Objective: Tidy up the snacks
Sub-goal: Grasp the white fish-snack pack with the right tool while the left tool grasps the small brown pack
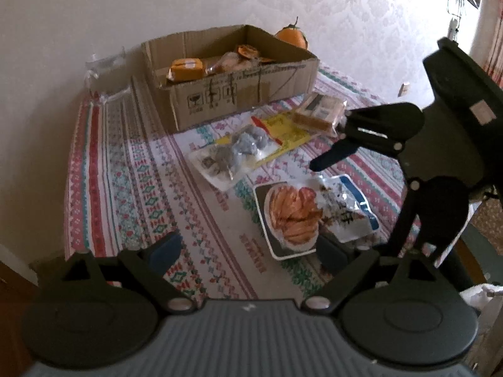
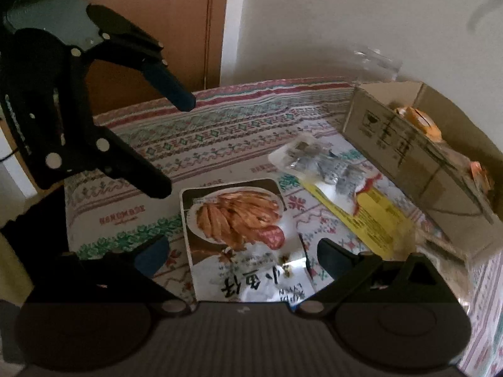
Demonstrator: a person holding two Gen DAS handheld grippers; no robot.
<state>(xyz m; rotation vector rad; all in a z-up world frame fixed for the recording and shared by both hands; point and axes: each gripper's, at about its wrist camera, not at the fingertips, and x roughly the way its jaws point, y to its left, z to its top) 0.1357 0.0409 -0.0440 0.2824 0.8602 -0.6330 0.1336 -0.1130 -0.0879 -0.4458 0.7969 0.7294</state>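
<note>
Both my claws stand wide and hold nothing. My left claw (image 1: pixel 248 254) hovers over the patterned counter (image 1: pixel 132 169); my right claw (image 2: pixel 242 254) straddles the fish-snack packet (image 2: pixel 239 220), its pads clear of the film. That packet lies flat, picture side up, which suits a pinch at its edge. At one o'clock from it lie the clear bag of wrapped sweets (image 2: pixel 317 160) and a yellow packet (image 2: pixel 374 213), loose on the cloth, presumably awaiting sorting. The cardboard box (image 1: pixel 232 88), at twelve o'clock in my left view, already holds orange packs (image 1: pixel 185 69), so it looks like the destination.
</note>
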